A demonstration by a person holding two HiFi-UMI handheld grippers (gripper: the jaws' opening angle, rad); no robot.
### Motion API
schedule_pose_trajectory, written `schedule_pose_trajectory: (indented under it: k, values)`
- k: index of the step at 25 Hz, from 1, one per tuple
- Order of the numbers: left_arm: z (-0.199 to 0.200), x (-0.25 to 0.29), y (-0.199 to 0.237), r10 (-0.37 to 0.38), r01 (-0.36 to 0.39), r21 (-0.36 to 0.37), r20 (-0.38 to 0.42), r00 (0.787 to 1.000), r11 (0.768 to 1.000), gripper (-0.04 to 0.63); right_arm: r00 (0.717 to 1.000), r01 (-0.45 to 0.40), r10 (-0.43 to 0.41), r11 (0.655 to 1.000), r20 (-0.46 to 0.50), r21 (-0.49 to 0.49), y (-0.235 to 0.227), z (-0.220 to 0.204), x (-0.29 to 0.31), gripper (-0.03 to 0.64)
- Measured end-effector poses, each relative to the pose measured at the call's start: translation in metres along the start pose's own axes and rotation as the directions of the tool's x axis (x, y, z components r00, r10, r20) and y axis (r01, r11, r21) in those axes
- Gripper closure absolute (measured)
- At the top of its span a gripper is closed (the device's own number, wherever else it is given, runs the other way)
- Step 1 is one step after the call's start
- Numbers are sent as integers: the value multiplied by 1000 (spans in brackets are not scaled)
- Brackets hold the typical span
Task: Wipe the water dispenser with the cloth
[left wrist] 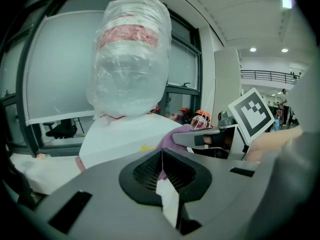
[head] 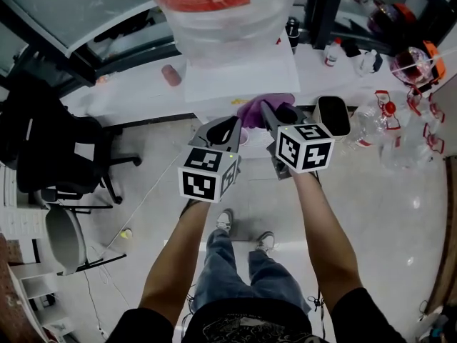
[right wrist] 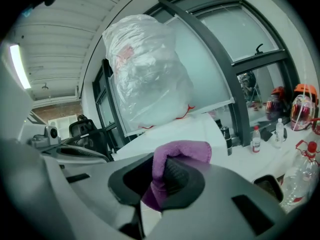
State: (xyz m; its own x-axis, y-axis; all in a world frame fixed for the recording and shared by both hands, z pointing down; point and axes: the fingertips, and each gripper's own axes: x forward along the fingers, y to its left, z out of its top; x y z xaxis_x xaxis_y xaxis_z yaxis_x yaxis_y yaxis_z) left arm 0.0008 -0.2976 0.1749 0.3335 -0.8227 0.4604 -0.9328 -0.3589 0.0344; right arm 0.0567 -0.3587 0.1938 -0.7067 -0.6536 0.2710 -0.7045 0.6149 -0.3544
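The right gripper [right wrist: 160, 181] is clamped on a purple cloth [right wrist: 182, 153], which folds over one jaw, at the front edge of the white water dispenser [head: 239, 77]. The left gripper [left wrist: 161, 174], just beside it, has its jaws pressed together on nothing. The dispenser stands upright, its long axis vertical, with a plastic-wrapped bottle [head: 214, 13] on top. It is against a white counter [head: 121, 98] below frosted windows [left wrist: 60, 74], over a grey floor [head: 378, 213].

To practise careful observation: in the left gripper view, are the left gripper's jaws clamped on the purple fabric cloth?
No, the left gripper has its jaws together, empty; the purple fabric cloth sits in the right gripper.
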Motion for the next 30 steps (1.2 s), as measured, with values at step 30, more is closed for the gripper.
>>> schedule_pose_trajectory:
  k: [30]
  values:
    - [-64,25,-23,-25,24,-17,-31,999,1000,568,995,93,-90,994,47,-56,-81,-17,-35,575]
